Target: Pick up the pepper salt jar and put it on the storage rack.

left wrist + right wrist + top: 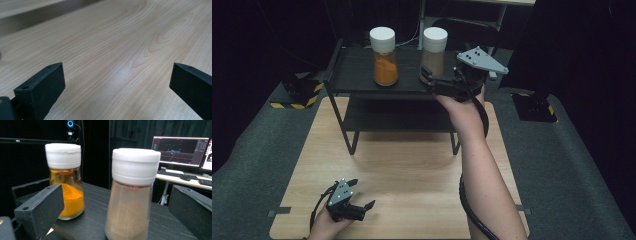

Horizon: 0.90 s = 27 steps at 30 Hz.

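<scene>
Orange spice jar [385, 55] on black rack [357, 75]; monitor [180, 150] behind.

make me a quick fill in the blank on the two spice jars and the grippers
1. The jar with orange powder and the jar with brown powder both have ____ lids.
2. Both jars stand on the top of a black ____.
3. The right hand-held gripper has its jaws open either side of the jar with ____ powder.
4. The left hand-held gripper is over the wooden table with its jaws ____.

Missing words: white; shelf; brown; open
</scene>
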Each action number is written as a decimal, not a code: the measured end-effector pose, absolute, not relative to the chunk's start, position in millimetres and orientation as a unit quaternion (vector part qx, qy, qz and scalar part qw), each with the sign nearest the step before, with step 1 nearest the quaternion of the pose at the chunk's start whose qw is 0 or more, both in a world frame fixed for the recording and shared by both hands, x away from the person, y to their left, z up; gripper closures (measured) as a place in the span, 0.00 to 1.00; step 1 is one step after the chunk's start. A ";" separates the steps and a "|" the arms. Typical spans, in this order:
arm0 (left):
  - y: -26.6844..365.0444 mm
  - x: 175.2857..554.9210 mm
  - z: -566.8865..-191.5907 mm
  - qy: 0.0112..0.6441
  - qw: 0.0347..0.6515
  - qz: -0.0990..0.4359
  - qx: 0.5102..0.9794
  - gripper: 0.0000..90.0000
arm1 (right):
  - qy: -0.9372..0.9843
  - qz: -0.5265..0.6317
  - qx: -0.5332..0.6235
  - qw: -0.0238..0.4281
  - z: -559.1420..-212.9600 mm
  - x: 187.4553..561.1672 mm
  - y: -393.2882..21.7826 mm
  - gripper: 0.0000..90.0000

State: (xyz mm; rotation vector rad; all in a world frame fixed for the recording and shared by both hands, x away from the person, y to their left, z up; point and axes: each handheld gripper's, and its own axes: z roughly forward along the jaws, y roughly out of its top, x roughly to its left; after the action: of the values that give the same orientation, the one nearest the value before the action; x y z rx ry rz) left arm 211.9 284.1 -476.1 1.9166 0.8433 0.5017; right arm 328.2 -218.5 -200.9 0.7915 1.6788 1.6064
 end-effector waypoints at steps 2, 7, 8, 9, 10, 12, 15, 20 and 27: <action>284.0 212.0 -475.9 0.345 0.474 0.205 0.784 0.00 | 0.644 0.618 0.302 0.335 -204.9 324.4 -220.9 0.00; 283.7 212.2 -475.4 0.345 0.472 0.205 0.785 0.00 | 0.645 0.621 0.298 0.332 -217.0 316.8 -225.6 0.00; 283.5 212.1 -475.6 0.345 0.473 0.205 0.784 0.00 | 0.645 0.621 0.297 0.332 -219.7 315.5 -226.7 0.00; 283.3 212.1 -475.4 0.345 0.472 0.205 0.785 0.00 | 0.645 0.622 0.297 0.330 -221.5 314.3 -227.3 0.00; 283.1 211.9 -475.7 0.346 0.473 0.205 0.784 0.00 | 0.645 0.622 0.295 0.330 -224.6 312.1 -228.1 0.00; 282.8 212.0 -475.4 0.345 0.471 0.206 0.785 0.00 | 0.646 0.624 0.293 0.327 -229.4 309.4 -229.9 0.00; 282.8 211.9 -475.4 0.345 0.471 0.206 0.785 0.00 | 0.651 0.623 0.290 0.322 -238.7 304.3 -233.2 0.00; 282.2 210.9 -475.9 0.345 0.472 0.210 0.784 0.00 | 0.656 0.620 0.287 0.320 -256.4 294.9 -237.2 0.00; 282.1 210.1 -476.7 0.343 0.474 0.213 0.783 0.01 | 0.672 0.609 0.277 0.317 -278.6 282.0 -243.7 0.00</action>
State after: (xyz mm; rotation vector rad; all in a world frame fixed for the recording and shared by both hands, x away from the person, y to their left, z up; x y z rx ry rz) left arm 210.1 282.1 -476.7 1.9147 0.8400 0.5209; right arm 282.0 -243.7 -278.6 0.7284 1.7693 1.6026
